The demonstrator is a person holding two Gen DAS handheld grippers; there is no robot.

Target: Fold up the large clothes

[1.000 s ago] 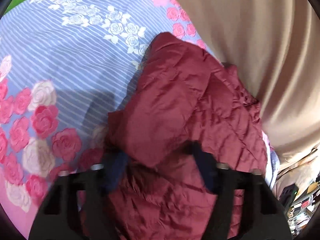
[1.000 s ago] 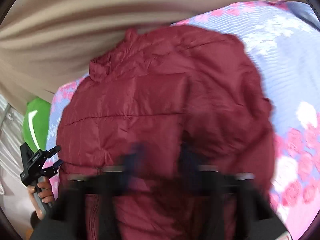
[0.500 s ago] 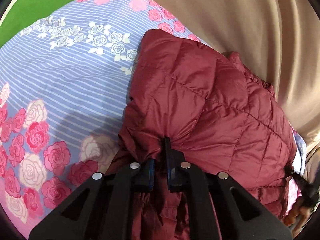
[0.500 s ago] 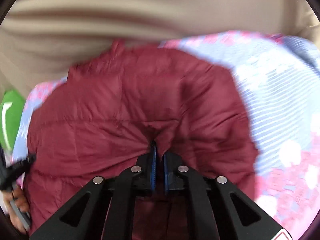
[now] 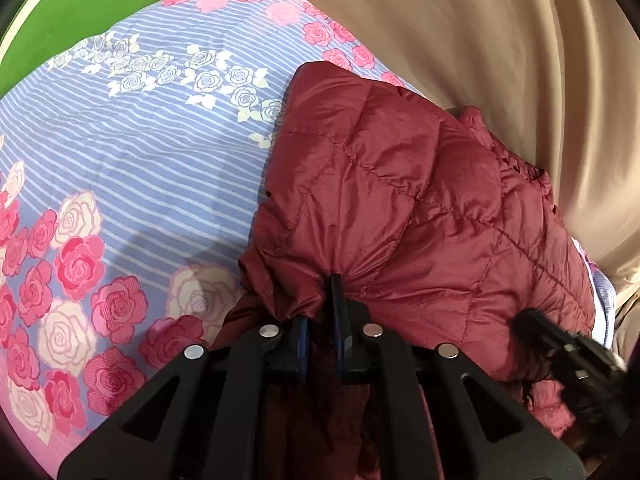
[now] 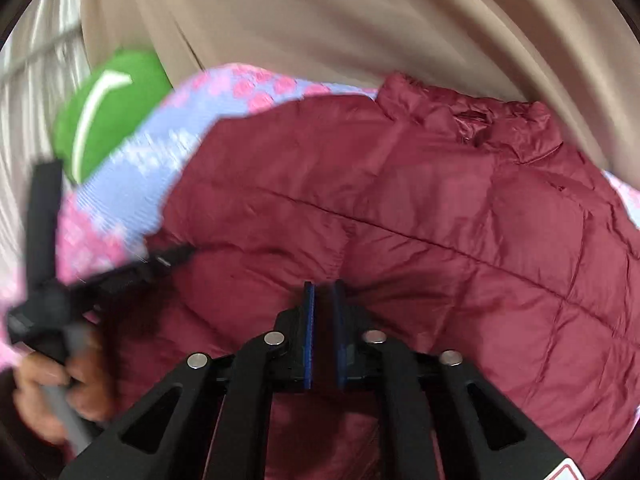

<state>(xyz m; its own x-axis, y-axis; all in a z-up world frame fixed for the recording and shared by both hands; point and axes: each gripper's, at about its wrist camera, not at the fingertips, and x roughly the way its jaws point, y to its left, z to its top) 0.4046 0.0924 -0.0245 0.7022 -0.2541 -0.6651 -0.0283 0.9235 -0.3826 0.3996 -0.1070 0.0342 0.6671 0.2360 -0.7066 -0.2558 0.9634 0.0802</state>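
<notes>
A beige curtain point(image 5: 460, 28) hangs in long folds behind the bed and fills the far side of both views. In front of it lies the bed sheet point(image 5: 132, 152), blue with thin white stripes, with white roses near its far edge and big pink and cream roses toward its near edge. A green surface point(image 5: 84, 8) with a white line is at the far left corner of the bed in the left wrist view, and it shows as a blurred green patch in the right wrist view.

The dark red quilted jacket point(image 5: 420, 200) lies on the sheet along the edge next to the curtain. It is puffy and bunched, and its collar point(image 6: 472, 116) points toward the curtain in the right wrist view.

The left gripper point(image 5: 320, 312) has its jaws almost together, and they pinch a gathered fold of the jacket at its near edge; the cloth wrinkles around the blue pads. The right gripper point(image 6: 323, 296) also has its jaws nearly closed, with a thin fold of the jacket between the blue pads, and the quilting draws into creases toward that point.

In the right wrist view a hand point(image 6: 60, 392) holds the handle of the left gripper at the lower left, blurred. In the left wrist view the right gripper shows as a dark blurred shape at the jacket's lower right edge.
</notes>
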